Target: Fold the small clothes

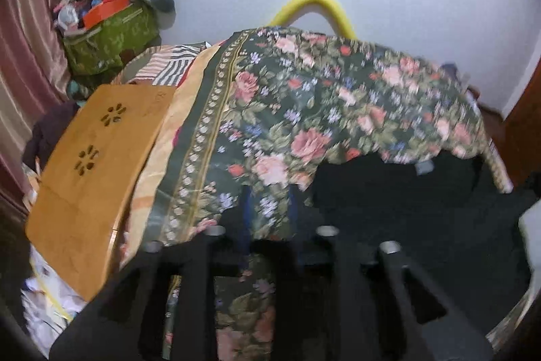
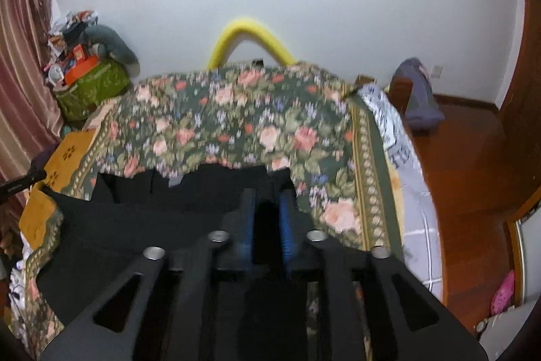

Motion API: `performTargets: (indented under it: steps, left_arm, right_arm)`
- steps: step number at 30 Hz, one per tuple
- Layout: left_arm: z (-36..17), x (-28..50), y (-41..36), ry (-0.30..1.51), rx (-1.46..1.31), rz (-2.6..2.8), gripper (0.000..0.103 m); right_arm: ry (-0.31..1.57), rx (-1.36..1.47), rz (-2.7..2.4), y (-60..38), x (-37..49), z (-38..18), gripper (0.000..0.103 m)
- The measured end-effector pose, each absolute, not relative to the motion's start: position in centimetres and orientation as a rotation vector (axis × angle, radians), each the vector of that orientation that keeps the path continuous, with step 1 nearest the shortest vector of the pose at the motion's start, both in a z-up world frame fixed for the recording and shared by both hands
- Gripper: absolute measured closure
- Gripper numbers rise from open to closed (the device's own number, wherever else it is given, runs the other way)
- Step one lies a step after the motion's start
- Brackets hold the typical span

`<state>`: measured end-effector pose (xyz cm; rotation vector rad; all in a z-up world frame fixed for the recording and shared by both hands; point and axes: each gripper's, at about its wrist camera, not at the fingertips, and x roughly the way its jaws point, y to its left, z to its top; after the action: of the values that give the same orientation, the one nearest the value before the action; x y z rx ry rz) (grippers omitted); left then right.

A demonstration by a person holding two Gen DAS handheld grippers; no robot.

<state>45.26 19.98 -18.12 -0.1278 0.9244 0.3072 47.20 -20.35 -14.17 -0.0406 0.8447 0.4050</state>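
Note:
A black garment [image 1: 405, 208] lies spread on the floral bedspread [image 1: 270, 97]; it also shows in the right wrist view [image 2: 142, 225]. My left gripper [image 1: 268, 208] hovers at the garment's left edge, its blue-padded fingers [image 1: 245, 212] slightly apart with floral fabric showing between them. My right gripper [image 2: 267, 215] is over the garment's far right part, its blue pads [image 2: 285, 225] close together with black cloth between them. Whether either pad pair pinches cloth is unclear.
A wooden lap table [image 1: 98, 171] lies on the bed's left side. A green bag of clutter [image 1: 108, 39] stands by the curtain. A yellow foam arch [image 2: 250, 36] rises behind the bed. Wooden floor [image 2: 473, 175] lies to the right.

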Motion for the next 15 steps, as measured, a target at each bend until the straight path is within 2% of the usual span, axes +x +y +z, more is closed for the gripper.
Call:
performTargets:
  steps: [1,2,7,15]
  left_arm:
    - [-18.4,44.5,19.7,0.933,-0.095,0.304,0.049]
    - [-18.5,43.8,19.6,0.933,-0.079,0.298,0.042]
    - [-19.9,38.6,19.0,1.009,-0.063,0.224,0.033]
    - [-24.8,32.6,17.3,1.182,-0.115,0.145,0.033]
  right_arm:
    - [0.855,-0.048,0.405,-20.6,46.7,-14.3,0.051]
    - [0.850,-0.055,0.412,-21.0,45.7,-14.3,0.043]
    - [0.900,-0.123,0.428,-22.4,42.1,-15.9,0.037]
    - [1.027,-0.034,0.430,-25.8,37.7,-20.7,0.037]
